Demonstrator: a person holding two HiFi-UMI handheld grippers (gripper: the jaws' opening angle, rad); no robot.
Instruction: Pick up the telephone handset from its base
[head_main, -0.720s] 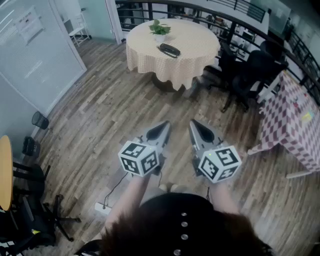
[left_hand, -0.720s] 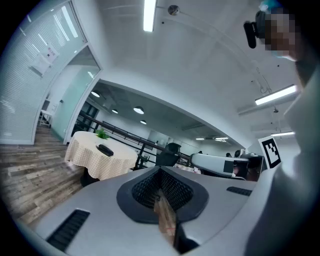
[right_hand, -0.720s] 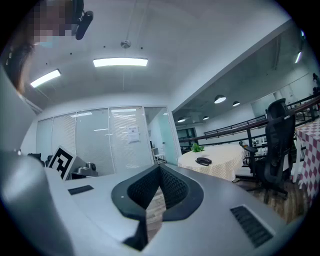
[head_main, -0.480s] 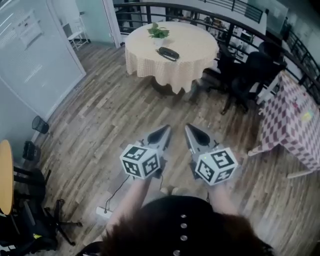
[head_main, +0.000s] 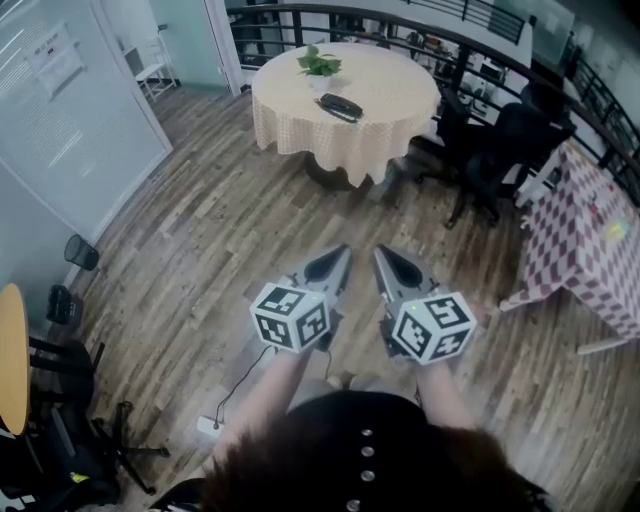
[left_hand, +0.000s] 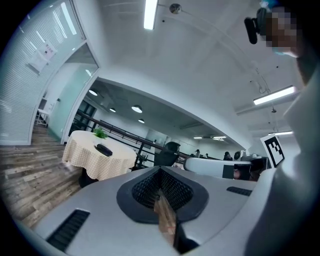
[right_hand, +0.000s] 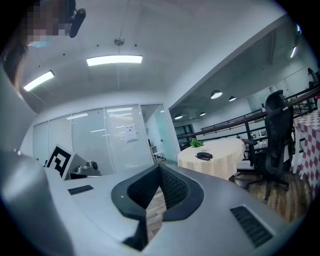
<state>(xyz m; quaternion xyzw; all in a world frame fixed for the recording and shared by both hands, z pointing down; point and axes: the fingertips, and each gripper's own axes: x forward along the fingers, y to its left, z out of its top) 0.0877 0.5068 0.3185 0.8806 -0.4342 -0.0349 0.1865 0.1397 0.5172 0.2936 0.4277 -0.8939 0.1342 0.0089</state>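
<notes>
At the far left a glass wall (head_main: 60, 110) met the wood floor (head_main: 200, 230), with a small dark bin (head_main: 80, 250) near its foot, the edge of an orange table (head_main: 8, 350) below that, and a black chair (head_main: 70, 440) in the lower corner. A white power strip (head_main: 208, 428) lay on the floor just left of the person's arms. The left gripper (head_main: 335, 263) was held out low in front of the person, about level, its 2 jaws together with nothing between them; its own view showed the tips (left_hand: 160, 172) meeting, only a thin slit of floor behind them. Well beyond both grippers stood a round table (head_main: 300, 120) under a pale checked cloth, with a railing (head_main: 400, 15) behind it. On it sat 1 potted plant (head_main: 318, 64) and, just beside the plant toward the middle, the dark phone (head_main: 340, 106), too small to tell handset from base. The left gripper view had the phone (left_hand: 104, 149) far off at the left, the right gripper view had it (right_hand: 204, 156) far off at the right. The right gripper (head_main: 392, 262) was just beside the left one, apart from it, also about level, jaws closed and empty (right_hand: 159, 170). Further right were black chairs (head_main: 505, 140), then a table in a red-and-white checked cloth (head_main: 580, 230) at the edge.
</notes>
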